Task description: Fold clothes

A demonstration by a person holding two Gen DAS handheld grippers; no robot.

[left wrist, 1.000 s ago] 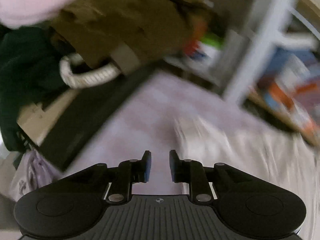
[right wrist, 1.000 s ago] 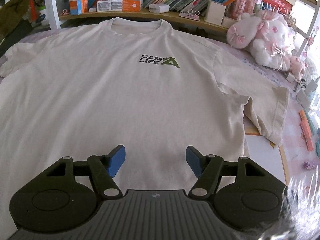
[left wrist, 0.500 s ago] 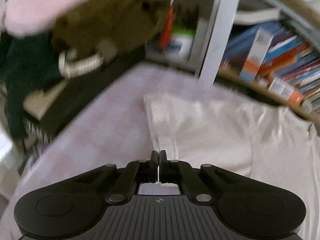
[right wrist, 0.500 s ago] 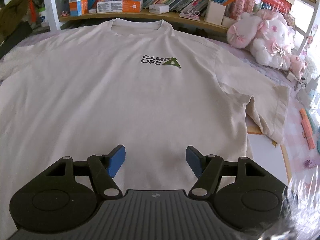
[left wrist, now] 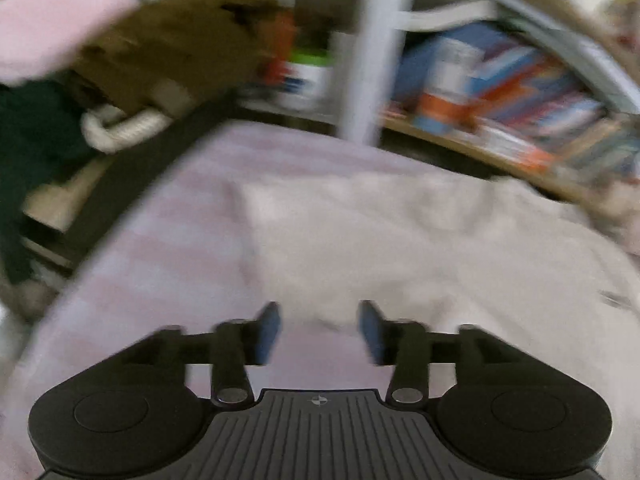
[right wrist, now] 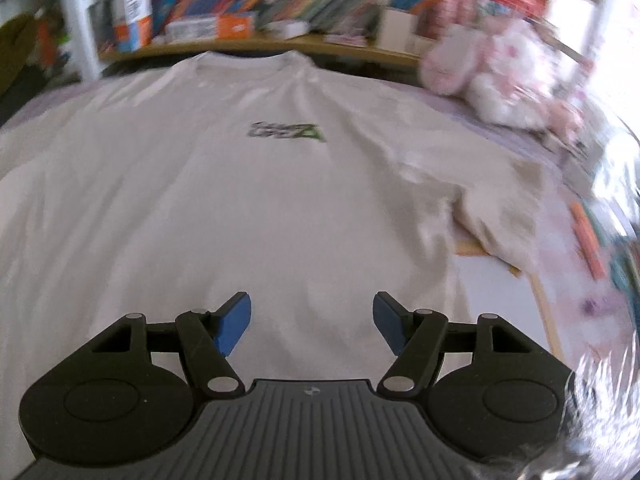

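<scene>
A cream T-shirt (right wrist: 248, 208) with a small dark chest logo (right wrist: 286, 131) lies spread flat, front up, collar towards the bookshelf. My right gripper (right wrist: 311, 328) hovers open over the shirt's lower body, nothing between its blue pads. In the left wrist view the shirt's sleeve (left wrist: 360, 232) lies on the pale pink cover (left wrist: 160, 264). My left gripper (left wrist: 318, 332) is open just short of the sleeve's near edge, holding nothing. Both views are blurred by motion.
A shelf of books (right wrist: 248, 4) runs behind the shirt, with a white post (left wrist: 372, 52). A pink-and-white plush toy (right wrist: 496, 80) sits at the back right. Brown, pink and dark green clothes (left wrist: 172, 48) are piled at the left. Paper and pens (right wrist: 588, 236) lie at the right.
My left gripper, shut half a second ago, has opened and now sits close to the sleeve's edge. The right gripper stays open; its view has shifted and blurred slightly.
</scene>
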